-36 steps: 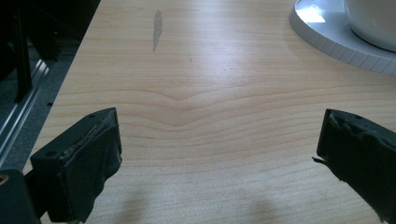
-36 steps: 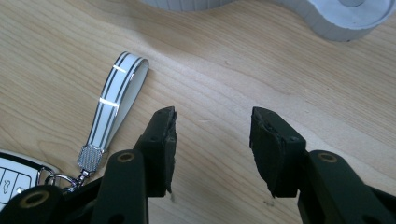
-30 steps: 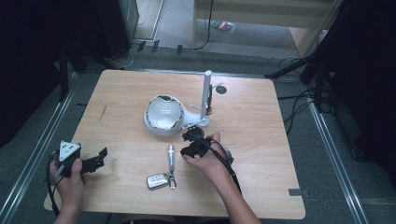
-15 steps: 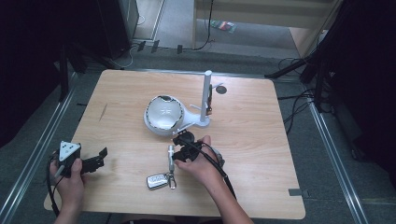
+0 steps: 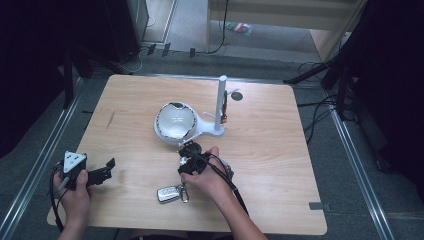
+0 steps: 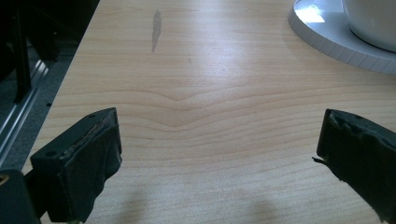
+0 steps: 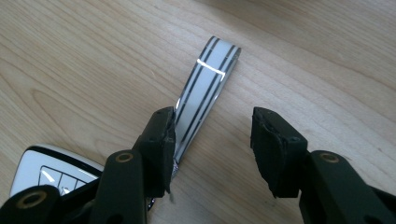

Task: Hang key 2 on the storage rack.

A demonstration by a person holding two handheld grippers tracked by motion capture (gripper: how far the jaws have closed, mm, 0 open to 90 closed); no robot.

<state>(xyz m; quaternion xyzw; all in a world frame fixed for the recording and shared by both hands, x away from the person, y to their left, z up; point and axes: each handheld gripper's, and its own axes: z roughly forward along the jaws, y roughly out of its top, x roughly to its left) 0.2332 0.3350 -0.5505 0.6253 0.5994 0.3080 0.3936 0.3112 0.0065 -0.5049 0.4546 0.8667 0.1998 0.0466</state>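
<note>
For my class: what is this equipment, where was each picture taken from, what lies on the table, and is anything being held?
A person sits at a wooden table with a hand-held two-jaw gripper in each hand. The high view looks down from above; the other two come from cameras riding on the grippers.

On the table stand a white round device on a base with an upright post and a car key fob with a striped strap.

The left gripper rests open over bare wood. The right gripper is open above the strap: one jaw sits beside the strap, the other stands apart. Nothing is held.
</note>
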